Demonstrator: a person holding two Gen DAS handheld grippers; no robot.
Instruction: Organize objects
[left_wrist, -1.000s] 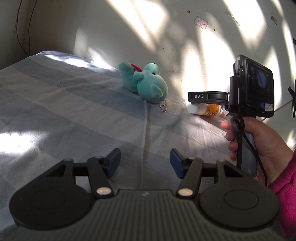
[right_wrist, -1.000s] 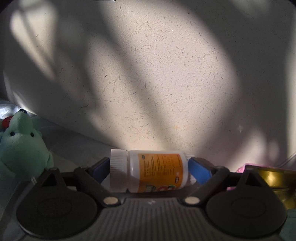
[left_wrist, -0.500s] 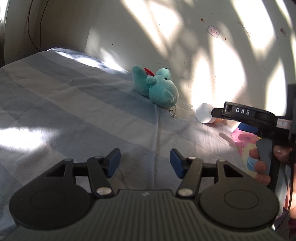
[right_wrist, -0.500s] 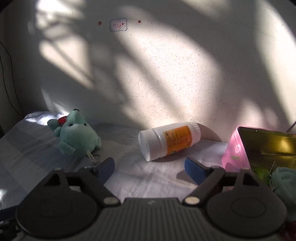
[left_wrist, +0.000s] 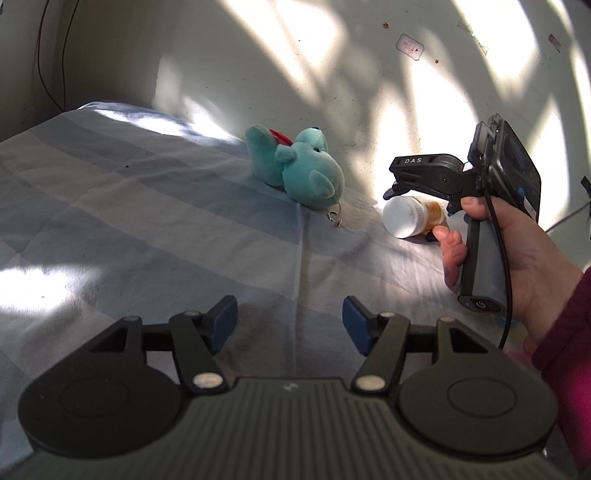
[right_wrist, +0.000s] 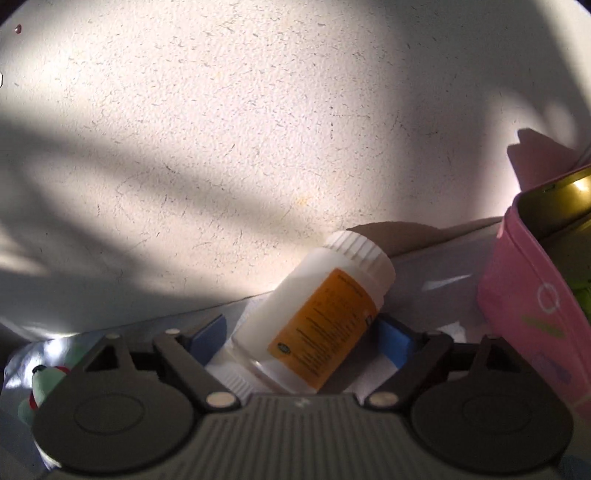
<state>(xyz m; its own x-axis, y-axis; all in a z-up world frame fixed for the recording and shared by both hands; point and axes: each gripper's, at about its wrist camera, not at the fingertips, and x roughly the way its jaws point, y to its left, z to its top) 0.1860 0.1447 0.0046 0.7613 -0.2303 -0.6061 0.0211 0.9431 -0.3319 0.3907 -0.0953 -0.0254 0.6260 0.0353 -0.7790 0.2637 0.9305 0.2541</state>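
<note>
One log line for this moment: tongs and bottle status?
left tongs: open, empty | right tongs: closing around pill bottle, grip unconfirmed | teal plush: on bed, untouched

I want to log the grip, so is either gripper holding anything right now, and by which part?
Nothing is gripped yet. The right gripper is closing its jaws around the pill bottle's body, near its base. The left gripper is opening, empty.

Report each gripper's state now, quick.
Left gripper: opening, nothing between its jaws.
Right gripper: closing around the white orange-labelled plastic bottle, not yet gripping.
</note>
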